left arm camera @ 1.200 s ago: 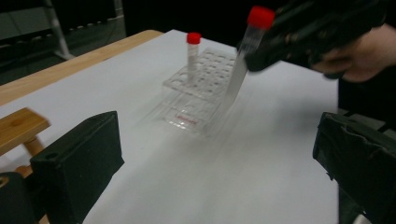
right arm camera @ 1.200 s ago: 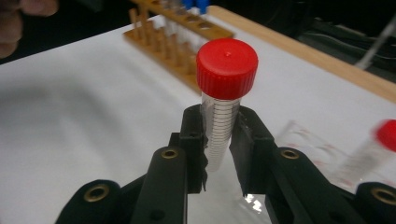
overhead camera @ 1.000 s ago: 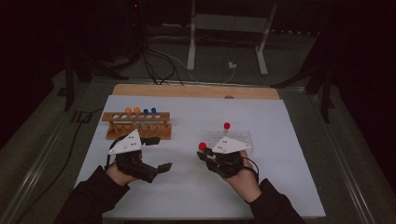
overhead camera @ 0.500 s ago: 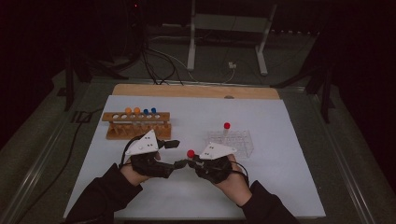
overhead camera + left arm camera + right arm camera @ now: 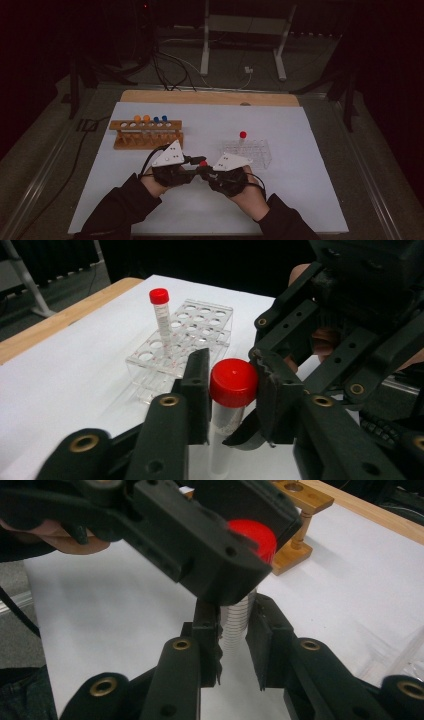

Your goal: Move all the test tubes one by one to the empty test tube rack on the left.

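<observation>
A clear tube [image 5: 236, 617] with a red cap [image 5: 233, 382] is held upright between my two grippers, above the white mat near its front edge. My right gripper [image 5: 234, 625] is shut on the tube's ribbed body. My left gripper [image 5: 231, 375] comes in from the left, and its jaws have just been closing: both pads now press on the red cap [image 5: 203, 163]. In the high view the left gripper [image 5: 199, 161] and right gripper [image 5: 204, 171] meet tip to tip.
A clear plastic rack [image 5: 250, 152] stands just right of the hands, with one red-capped tube [image 5: 243, 135] upright in it. A wooden rack [image 5: 147, 135] with orange- and blue-capped tubes stands at the back left. A wooden strip [image 5: 210, 97] borders the mat's far edge.
My left gripper has moved right to the tube in the right gripper, and its jaws have closed from wide apart onto the red cap. The right hand has barely shifted.
</observation>
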The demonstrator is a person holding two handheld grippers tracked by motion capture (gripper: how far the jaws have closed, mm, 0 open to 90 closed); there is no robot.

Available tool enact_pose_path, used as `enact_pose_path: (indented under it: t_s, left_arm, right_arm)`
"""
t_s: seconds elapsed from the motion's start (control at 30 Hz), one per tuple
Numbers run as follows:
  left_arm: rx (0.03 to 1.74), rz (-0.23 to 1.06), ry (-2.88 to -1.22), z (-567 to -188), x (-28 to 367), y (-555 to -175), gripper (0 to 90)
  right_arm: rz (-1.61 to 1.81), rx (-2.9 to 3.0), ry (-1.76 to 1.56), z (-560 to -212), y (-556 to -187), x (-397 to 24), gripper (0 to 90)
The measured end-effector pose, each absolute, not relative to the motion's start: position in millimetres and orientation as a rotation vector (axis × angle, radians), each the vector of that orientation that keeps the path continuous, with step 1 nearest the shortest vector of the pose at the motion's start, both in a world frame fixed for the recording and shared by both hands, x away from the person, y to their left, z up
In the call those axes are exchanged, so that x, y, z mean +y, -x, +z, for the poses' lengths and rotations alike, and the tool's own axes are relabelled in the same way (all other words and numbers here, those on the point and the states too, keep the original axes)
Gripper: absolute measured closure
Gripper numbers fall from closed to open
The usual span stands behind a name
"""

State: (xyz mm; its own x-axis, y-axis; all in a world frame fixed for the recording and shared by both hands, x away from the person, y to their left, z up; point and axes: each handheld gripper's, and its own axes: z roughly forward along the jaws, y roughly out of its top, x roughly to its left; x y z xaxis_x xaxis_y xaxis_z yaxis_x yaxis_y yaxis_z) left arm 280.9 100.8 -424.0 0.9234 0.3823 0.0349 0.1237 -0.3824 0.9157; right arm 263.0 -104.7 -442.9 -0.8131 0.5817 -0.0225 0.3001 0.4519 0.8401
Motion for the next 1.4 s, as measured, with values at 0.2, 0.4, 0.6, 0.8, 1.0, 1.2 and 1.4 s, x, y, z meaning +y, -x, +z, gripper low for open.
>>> enact_pose_path:
  t_s: [0.2, 0.4, 0.6, 0.8, 1.0, 1.2, 1.4]
  left_arm:
    - [0.351, 0.309, -1.956, -420, 102, -281, 71.6]
    - [0.387, 0.359, -1.943, -413, 118, -285, 71.7]
    - [0.477, 0.434, -1.918, -404, 149, -293, 71.7]
    - [0.565, 0.514, -1.890, -395, 184, -298, 71.7]
    - [0.645, 0.584, -1.851, -386, 216, -303, 71.7]
    - [0.718, 0.649, -1.829, -379, 240, -312, 71.7]
    - [0.777, 0.685, -1.790, -374, 260, -326, 71.7]
  right_arm:
    - [1.319, 2.391, -0.754, -442, -263, -107, 72.9]
    - [1.367, 2.365, -0.763, -435, -264, -115, 56.9]
    - [1.424, 2.323, -0.762, -428, -264, -125, 41.1]
    - [1.412, 2.277, -0.783, -425, -262, -125, 15.6]
    - [1.434, 2.277, -0.809, -425, -265, -128, 2.6]
    - [1.476, 2.277, -0.814, -423, -266, -133, 0.0]
    - [1.501, 2.277, -0.822, -421, -268, -136, 0.0]
